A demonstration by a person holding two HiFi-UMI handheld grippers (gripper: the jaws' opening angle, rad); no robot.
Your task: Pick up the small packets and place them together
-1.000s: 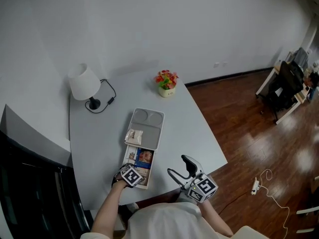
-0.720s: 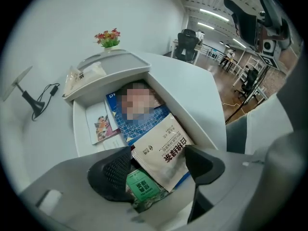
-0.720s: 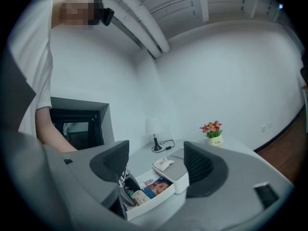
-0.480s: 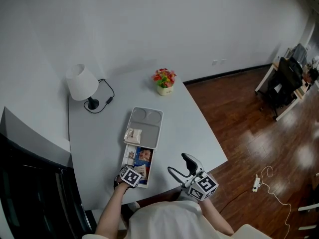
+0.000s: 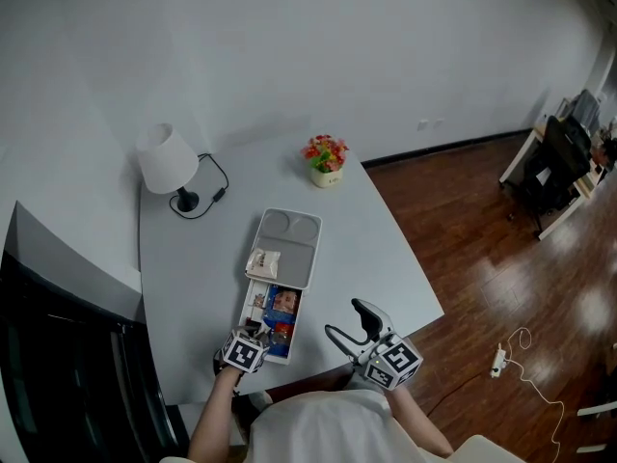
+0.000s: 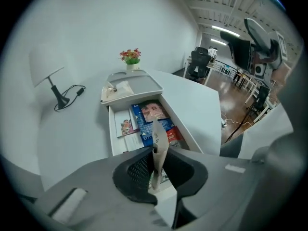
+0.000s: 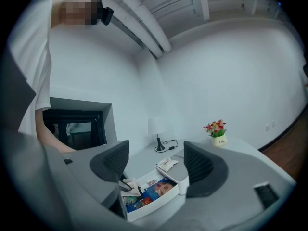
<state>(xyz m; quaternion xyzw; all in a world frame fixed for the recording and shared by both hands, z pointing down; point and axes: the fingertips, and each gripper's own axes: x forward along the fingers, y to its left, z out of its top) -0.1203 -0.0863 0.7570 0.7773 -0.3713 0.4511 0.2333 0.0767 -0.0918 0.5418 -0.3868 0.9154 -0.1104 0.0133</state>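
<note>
A white open drawer (image 5: 251, 309) holds several small colourful packets (image 5: 280, 309); in the left gripper view the packets (image 6: 153, 118) lie flat in it. Behind it a grey tray (image 5: 301, 249) carries one pale packet (image 5: 262, 261). My left gripper (image 5: 253, 340) hovers over the drawer's near end. Its jaws have just been closing and are now shut on a thin pale packet (image 6: 159, 141) that stands up between the pads. My right gripper (image 5: 349, 322) stays open and empty off the table's near right edge, level with the drawer (image 7: 153, 199).
A white lamp (image 5: 166, 159) with its cord stands at the table's back left. A small pot of flowers (image 5: 326, 160) is at the back right. Bare tabletop (image 5: 371, 249) lies right of the tray, and wooden floor (image 5: 501, 278) beyond it.
The left gripper's jaws closed on a pale packet in the drawer and lifted it up toward the near edge. The right gripper has not moved.
</note>
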